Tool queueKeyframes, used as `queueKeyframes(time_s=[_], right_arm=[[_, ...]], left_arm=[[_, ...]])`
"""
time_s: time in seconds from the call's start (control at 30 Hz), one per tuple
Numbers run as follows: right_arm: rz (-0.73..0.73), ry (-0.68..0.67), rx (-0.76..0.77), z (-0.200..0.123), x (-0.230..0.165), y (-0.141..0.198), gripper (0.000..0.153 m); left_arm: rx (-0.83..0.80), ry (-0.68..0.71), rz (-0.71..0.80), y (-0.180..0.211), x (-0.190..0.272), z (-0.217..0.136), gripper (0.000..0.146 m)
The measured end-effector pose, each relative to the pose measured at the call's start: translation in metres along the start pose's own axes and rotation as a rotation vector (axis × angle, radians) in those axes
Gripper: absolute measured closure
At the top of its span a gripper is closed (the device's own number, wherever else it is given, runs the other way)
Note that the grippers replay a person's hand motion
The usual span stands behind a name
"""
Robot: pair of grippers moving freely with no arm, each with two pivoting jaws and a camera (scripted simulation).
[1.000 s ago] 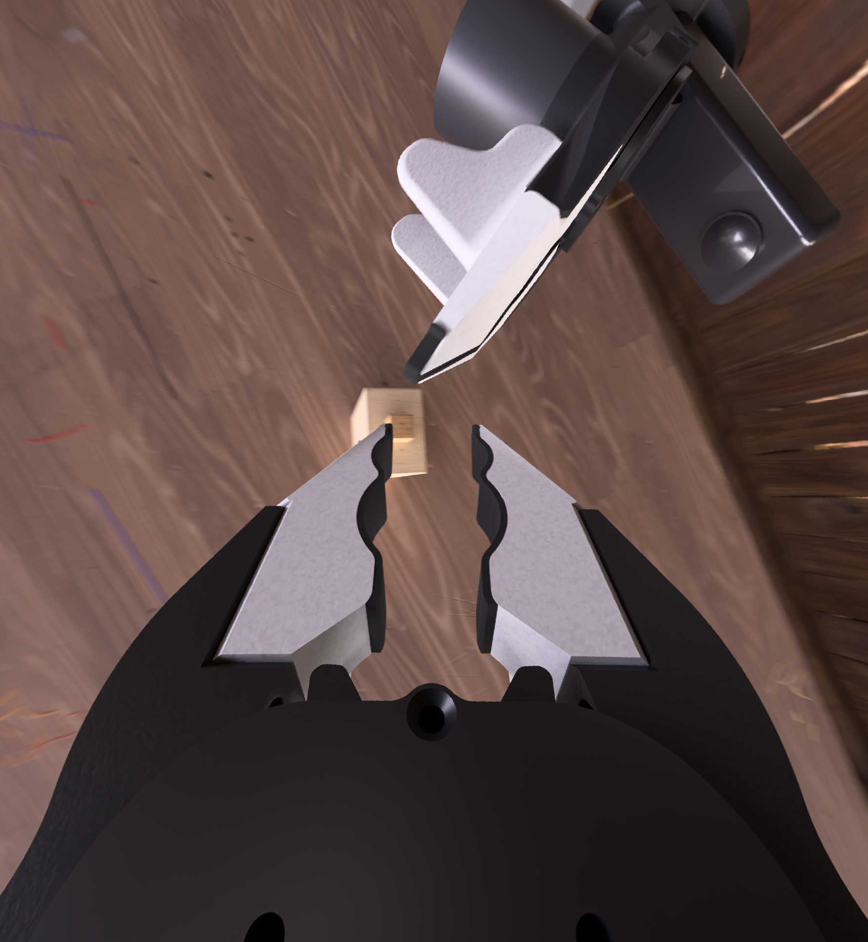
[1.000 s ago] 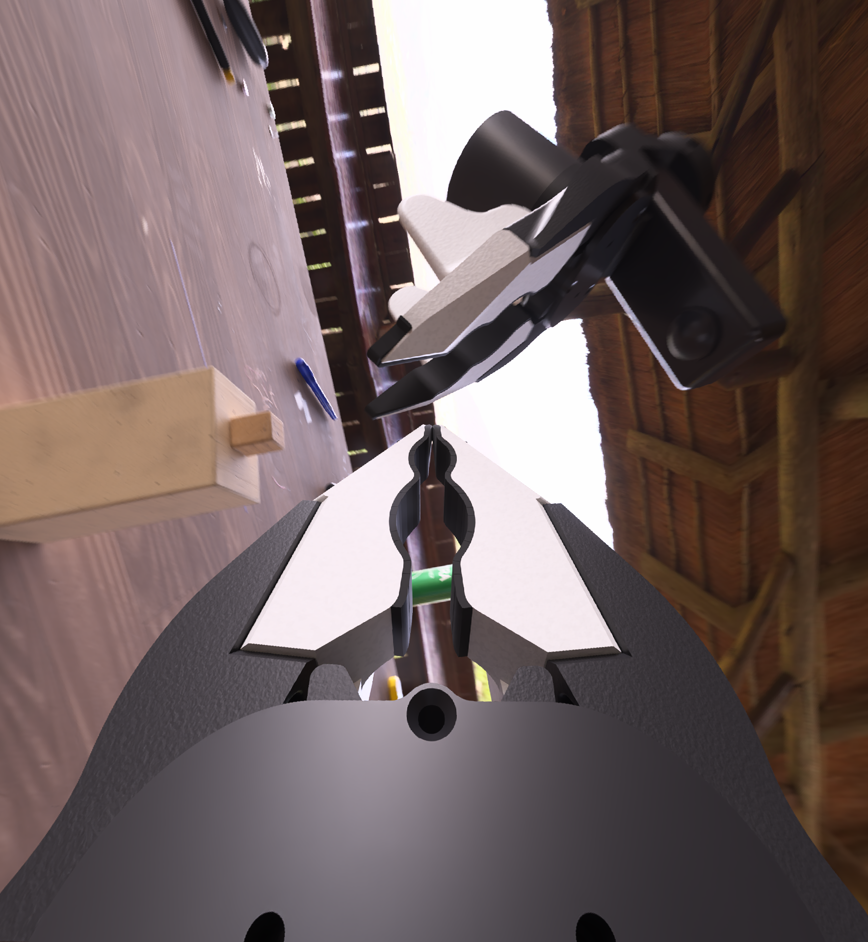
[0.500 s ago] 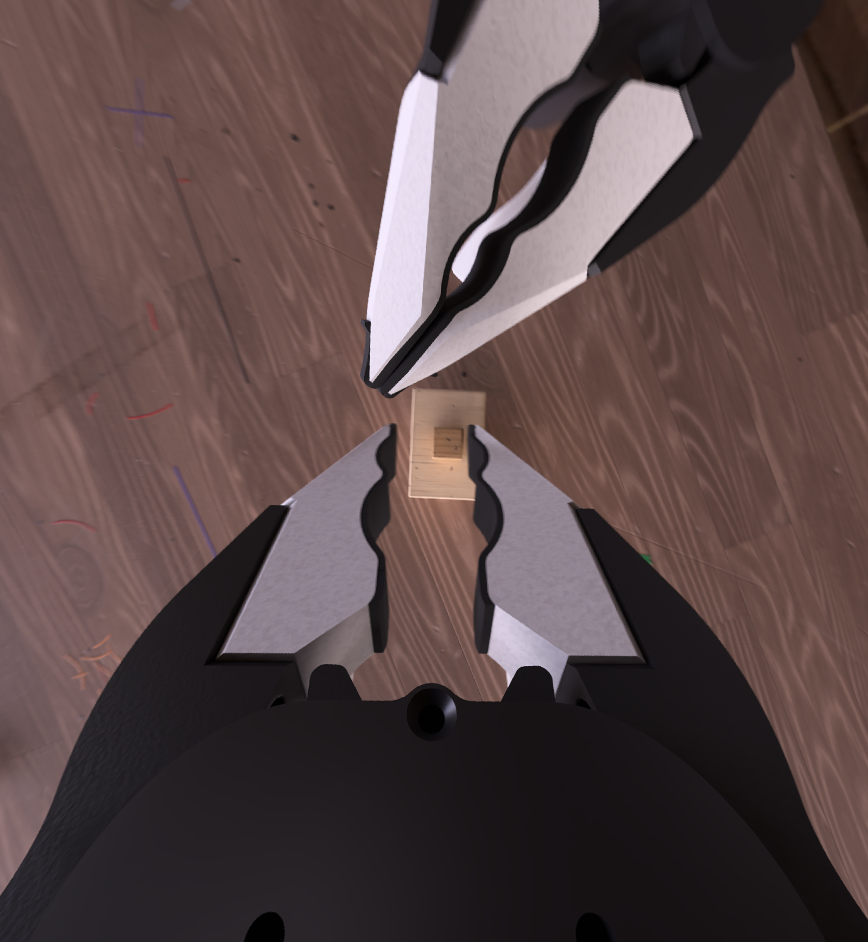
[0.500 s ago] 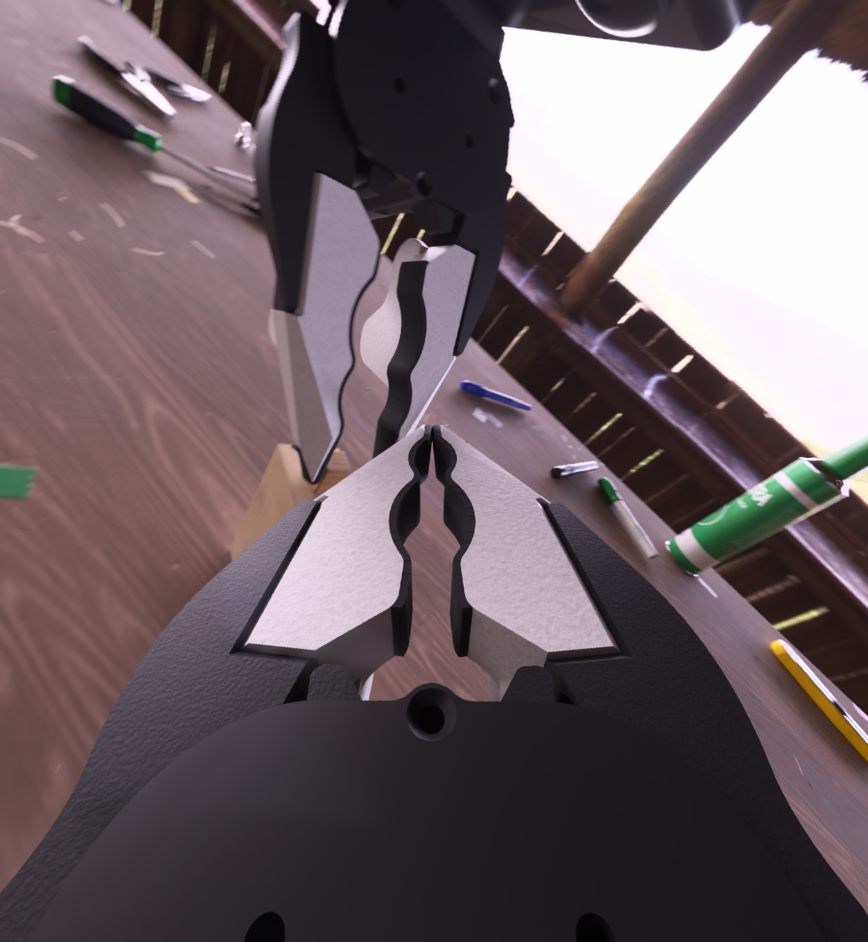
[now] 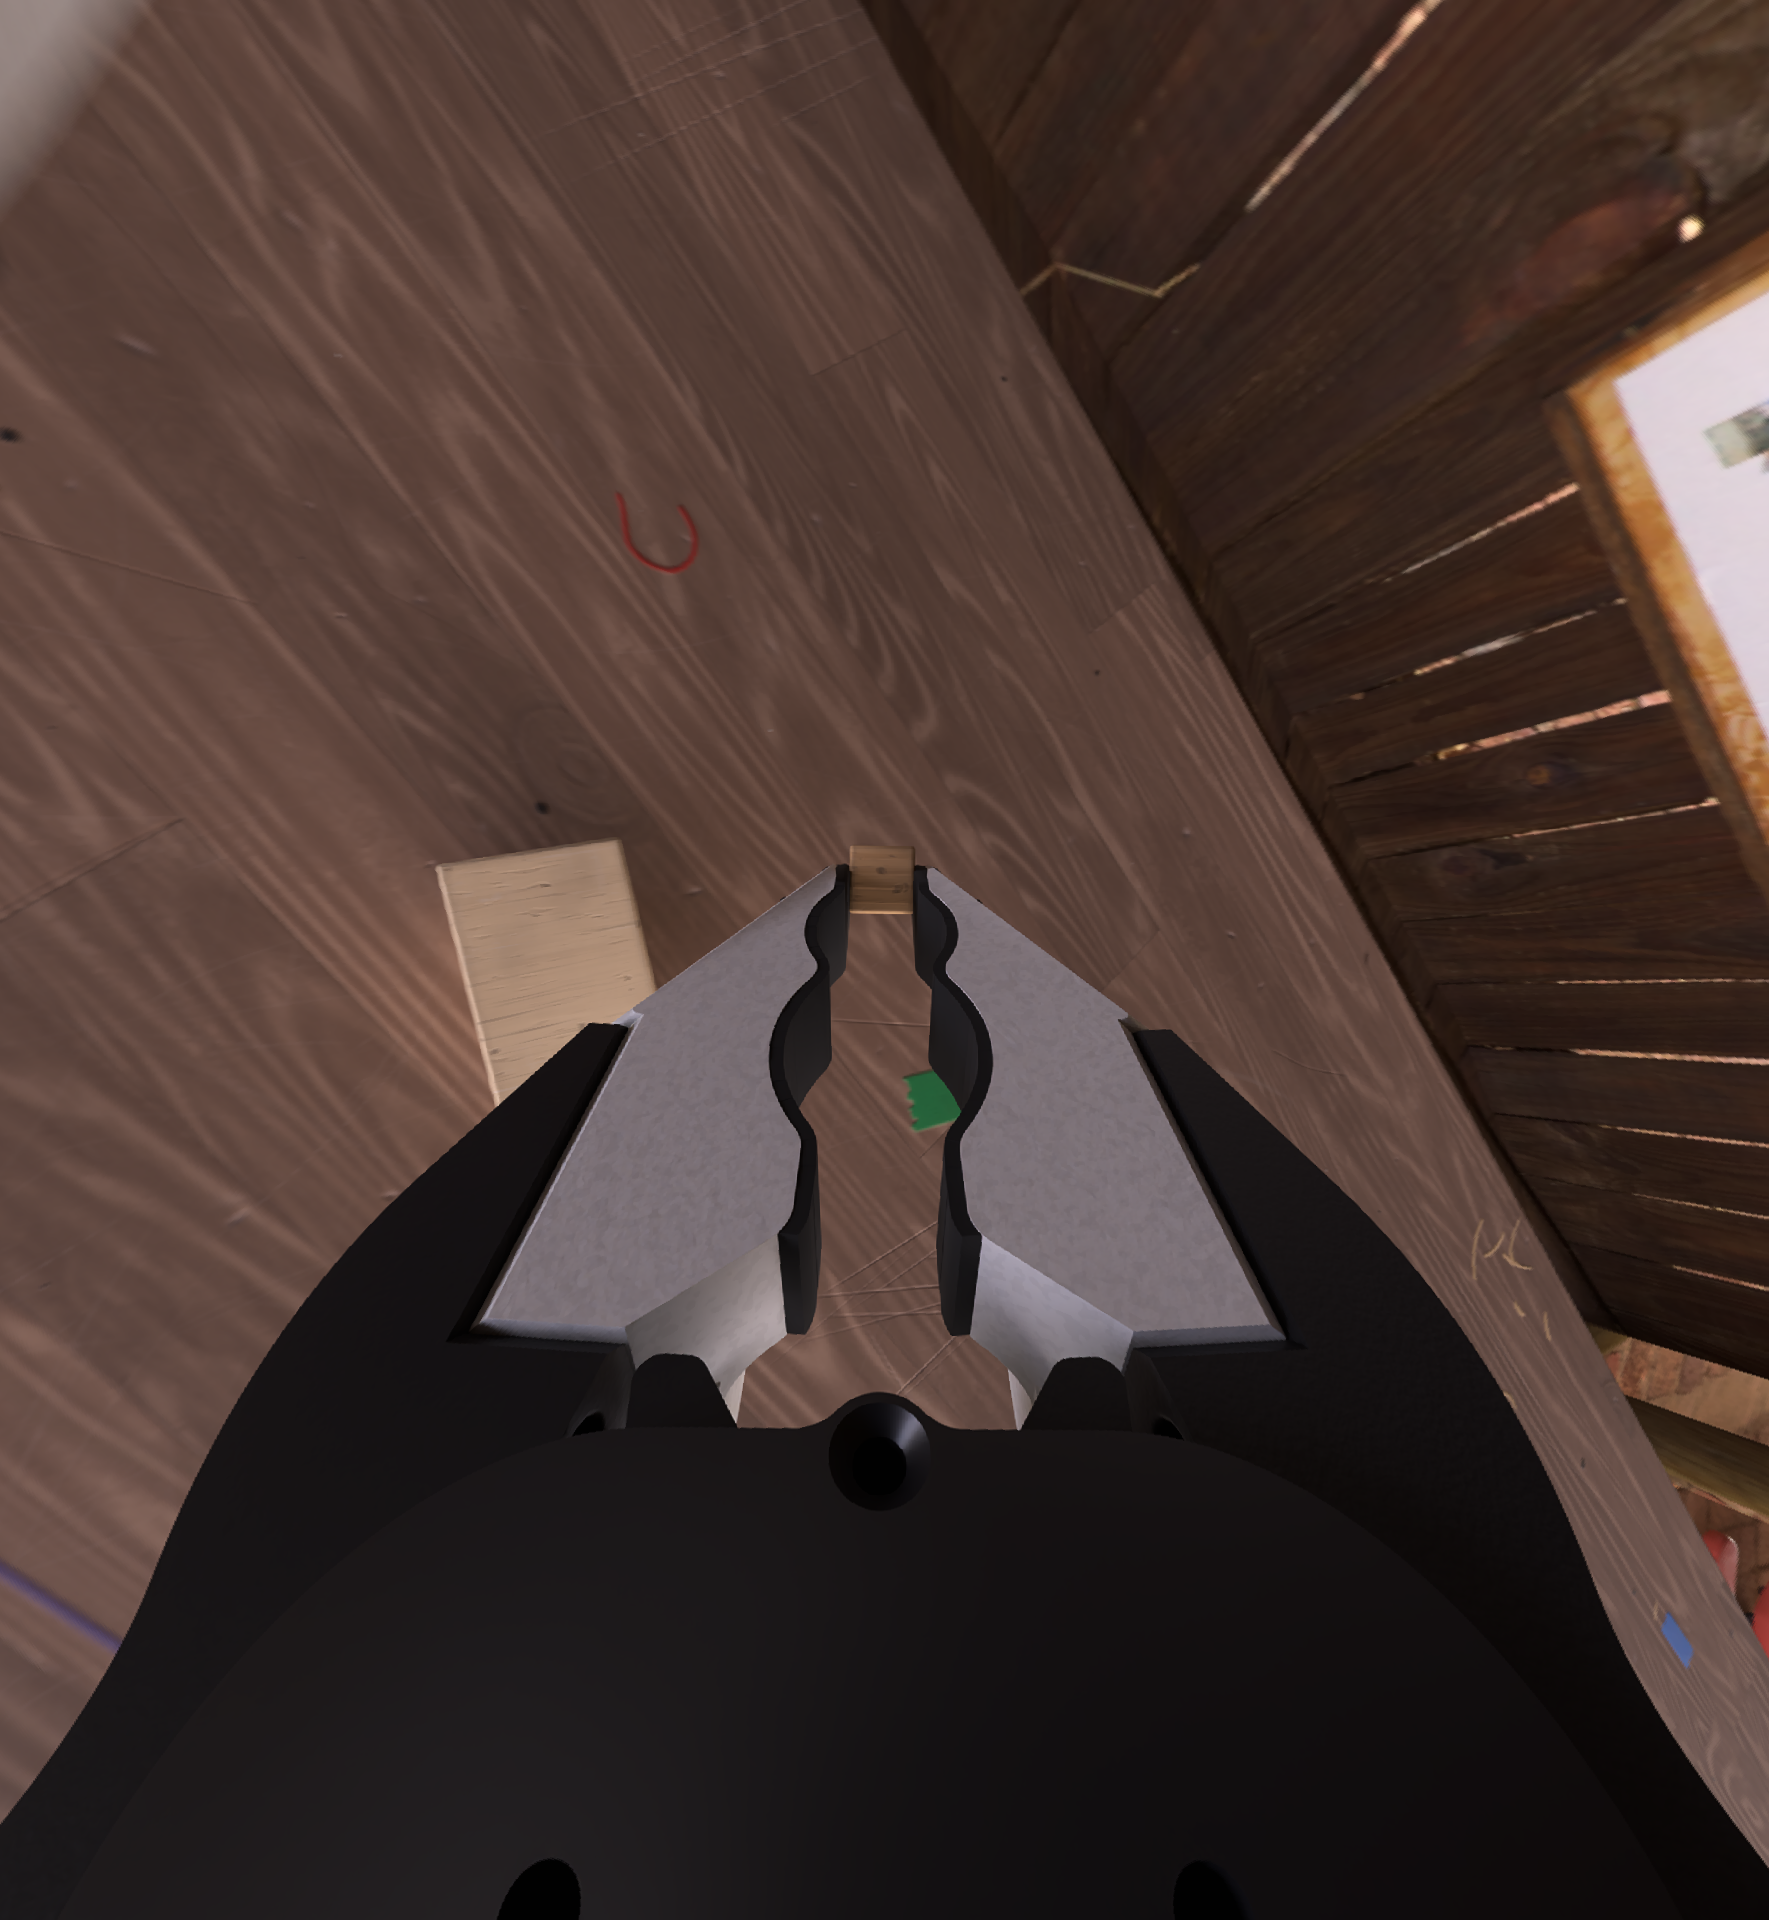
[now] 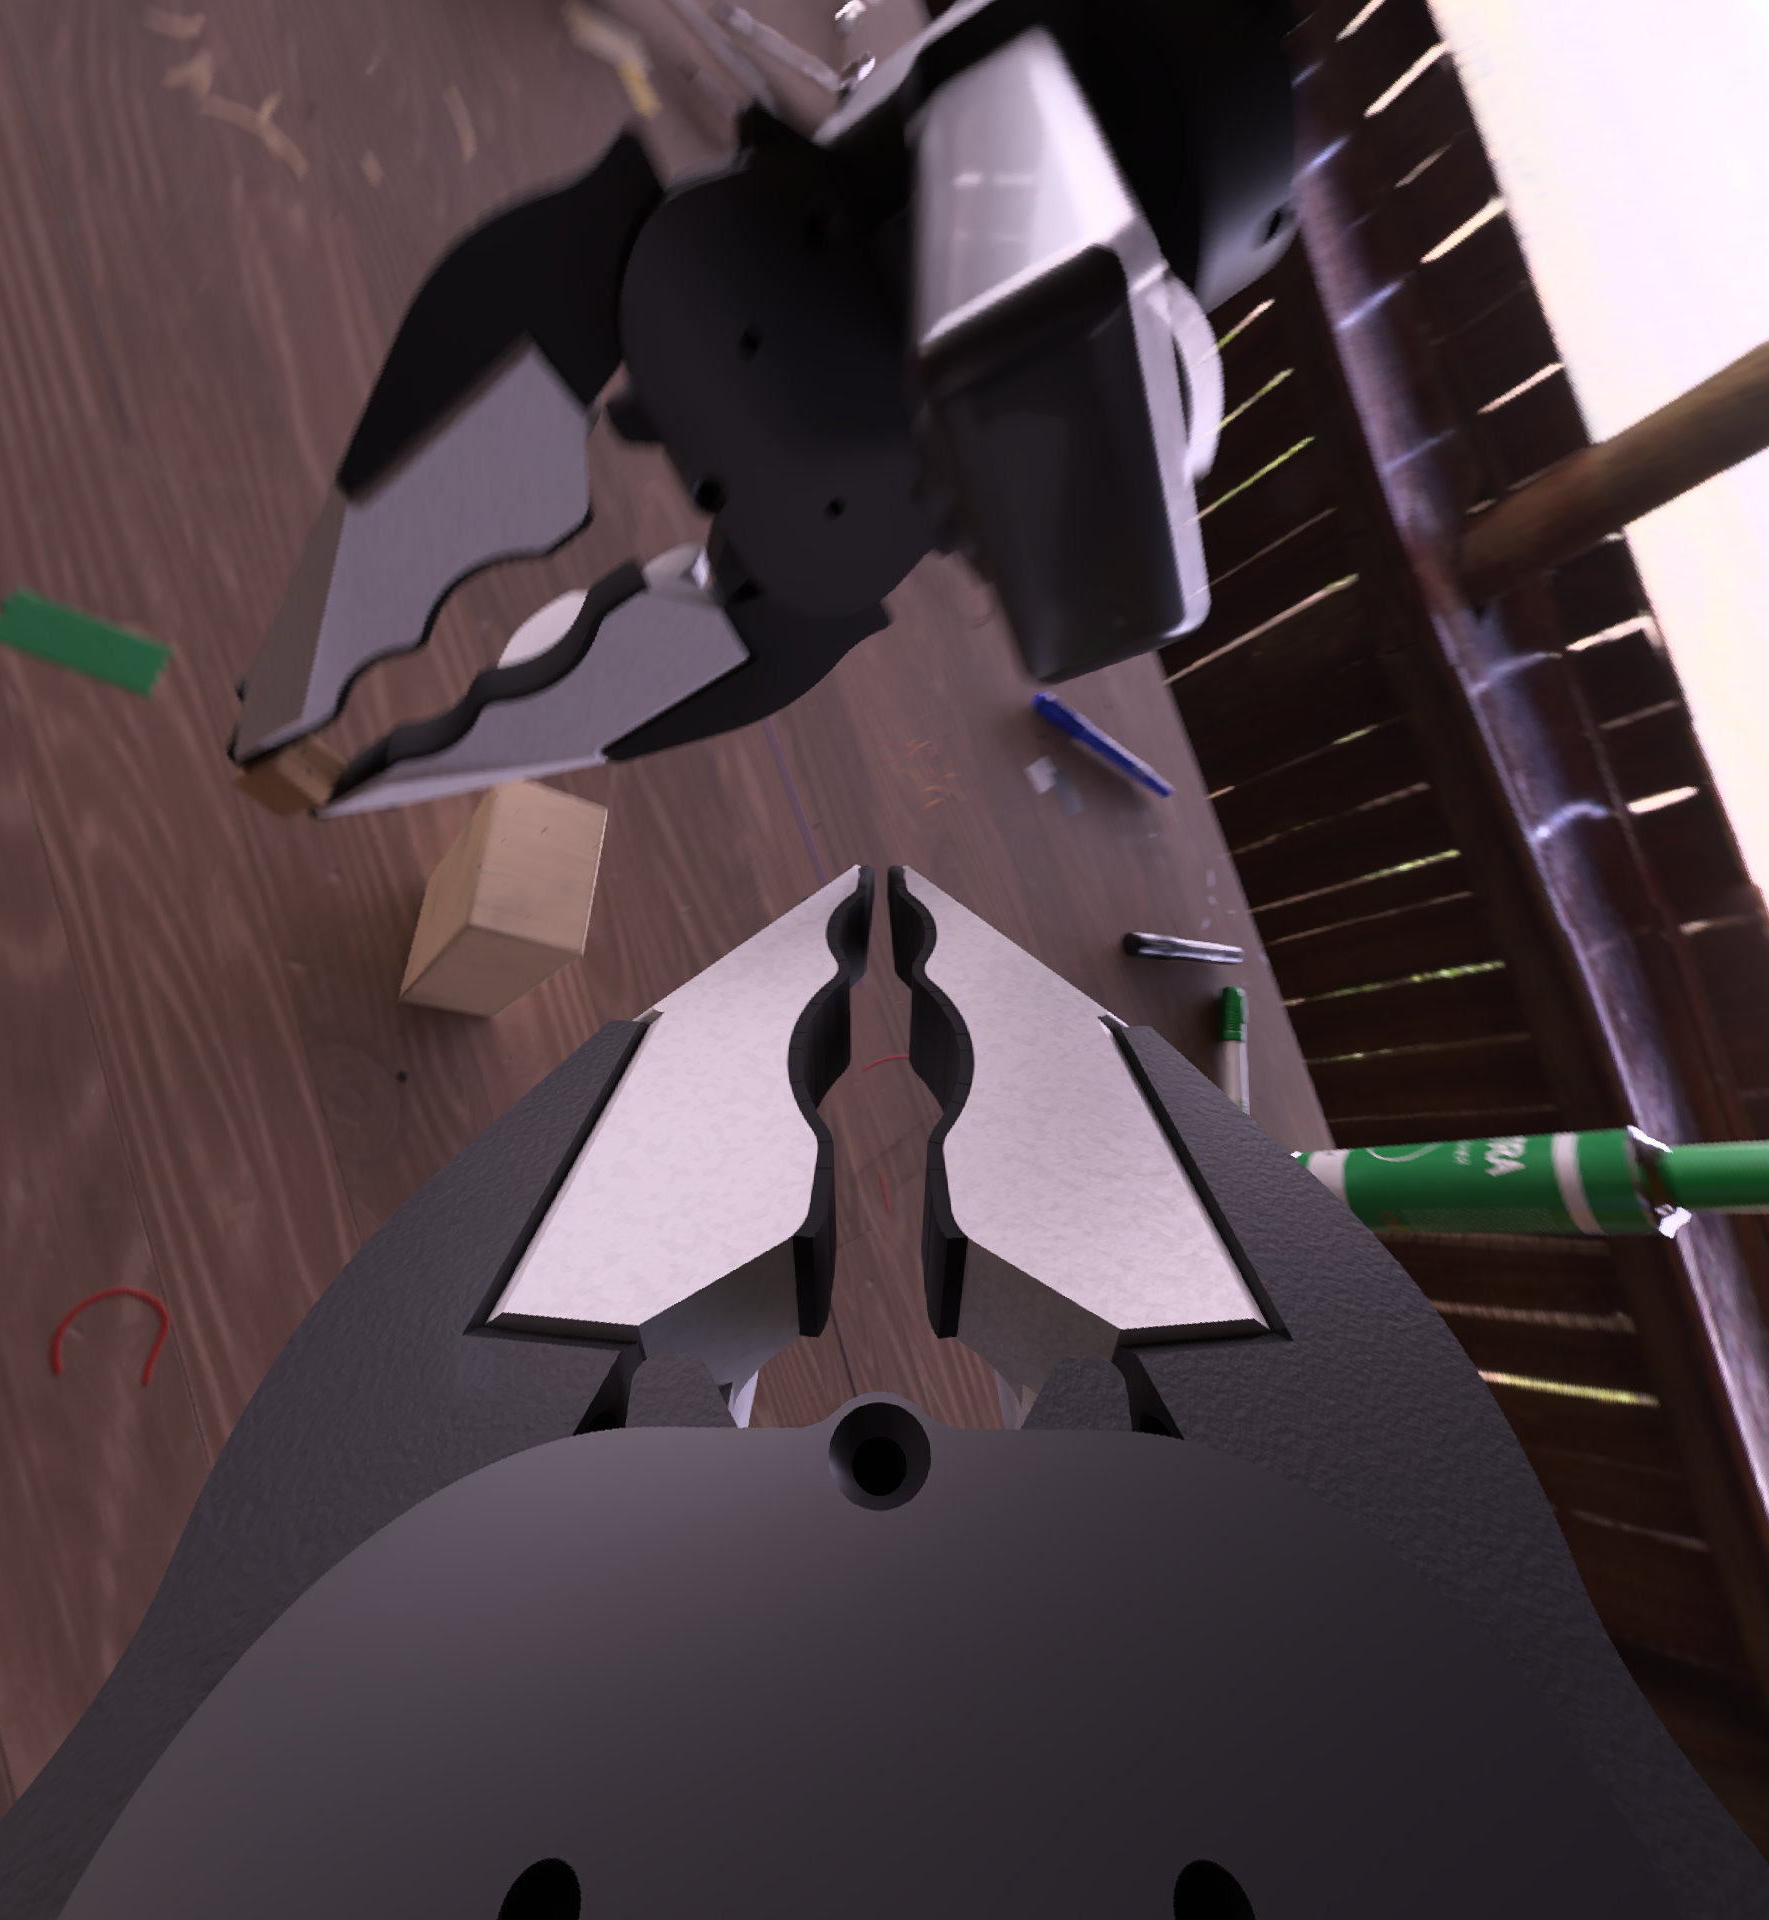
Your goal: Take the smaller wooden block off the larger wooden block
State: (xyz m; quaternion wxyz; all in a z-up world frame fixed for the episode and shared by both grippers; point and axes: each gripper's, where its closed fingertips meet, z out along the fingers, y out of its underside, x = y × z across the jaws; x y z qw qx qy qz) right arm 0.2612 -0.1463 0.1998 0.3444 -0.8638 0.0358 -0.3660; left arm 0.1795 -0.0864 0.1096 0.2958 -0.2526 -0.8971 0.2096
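My left gripper (image 5: pixel 881 878) is shut on the smaller wooden block (image 5: pixel 881 879), a small tan cube held at its fingertips above the table. The larger wooden block (image 5: pixel 545 954) lies on the table to its left, partly hidden behind my left finger. In the right wrist view the left gripper (image 6: pixel 282 764) holds the smaller wooden block (image 6: pixel 288 781) up and to the left of the larger wooden block (image 6: pixel 511 899), apart from it. My right gripper (image 6: pixel 880 878) is shut and empty, to the right of the larger block.
The brown wooden table (image 5: pixel 340 520) bears a red wire loop (image 5: pixel 658 542), green tape strips (image 6: pixel 80 642), a blue pen (image 6: pixel 1103 744), markers (image 6: pixel 1231 1044) and a green glue tube (image 6: pixel 1555 1184). A slatted wooden wall (image 5: pixel 1482 831) runs along the table's edge.
My left gripper has shut on the smaller block and moved it off the larger block to the side. My right gripper has drawn back, staying shut.
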Motion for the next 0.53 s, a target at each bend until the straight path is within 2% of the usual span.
queueKeyframes(time_s=[0.1, 0.23, 0.37, 0.4, 0.47, 0.53], right_arm=[[-0.020, -0.118, -0.004, 0.020, -0.030, 0.010, 0.144], [0.052, -0.320, 0.057, 0.026, -0.064, 0.005, 0.144], [0.010, -0.359, 0.066, 0.015, -0.066, 0.002, 0.140], [0.014, -0.391, 0.083, 0.007, -0.062, -0.001, 0.133], [0.119, -0.434, 0.169, -0.011, -0.053, -0.015, 0.101], [0.178, -0.624, 0.216, -0.029, -0.066, -0.025, 0.094]], left_arm=[[-0.007, 0.031, 0.016, 0.004, 0.009, 0.007, 0.135], [-0.027, 0.074, 0.040, 0.009, 0.022, 0.017, 0.135], [0.011, 0.093, 0.011, 0.013, 0.021, 0.016, 0.135], [0.028, 0.101, -0.005, 0.014, 0.019, 0.016, 0.135], [0.056, 0.122, -0.029, 0.015, 0.017, 0.015, 0.135], [0.075, 0.137, -0.046, 0.013, 0.015, 0.014, 0.135]])
